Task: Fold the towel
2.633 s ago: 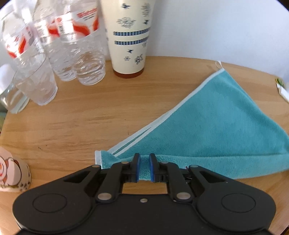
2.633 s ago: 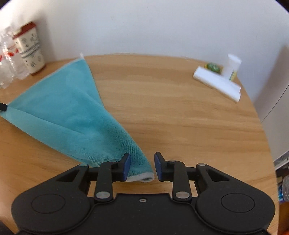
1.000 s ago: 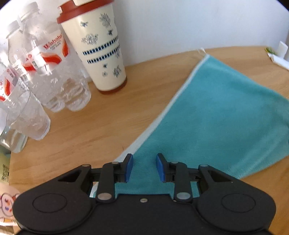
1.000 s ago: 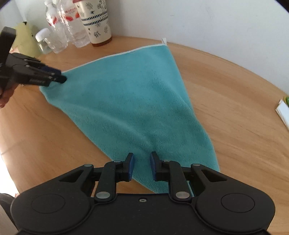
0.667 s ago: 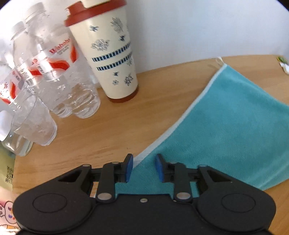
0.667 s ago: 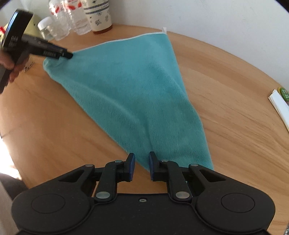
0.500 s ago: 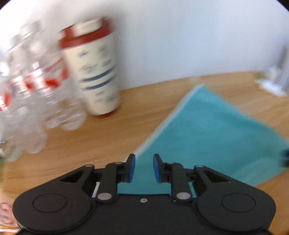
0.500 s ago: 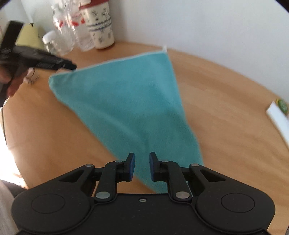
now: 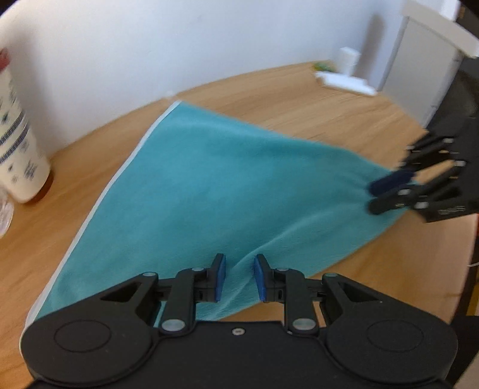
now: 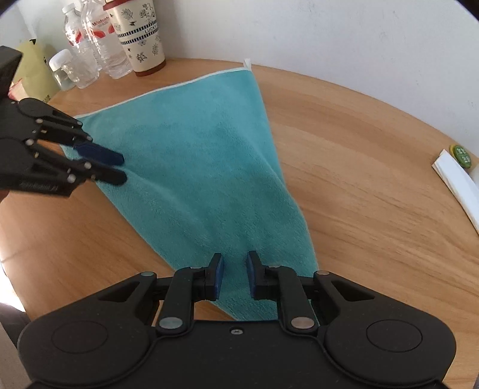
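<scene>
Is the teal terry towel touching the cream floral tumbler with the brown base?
Apart. The right wrist view shows bare wood between the towel edge and the tumbler.

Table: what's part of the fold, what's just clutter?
Job: teal towel; left gripper; right gripper.

Lying about: patterned cup; water bottles; small jar; white box; green cap; yellow packet.

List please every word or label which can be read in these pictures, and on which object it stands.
"LUCKY": on the dark band of the patterned cup.
"Wahaha", partly legible: red label of a water bottle.
Green round cap: print too small to read.
Yellow-green package: code mark unreadable.
</scene>
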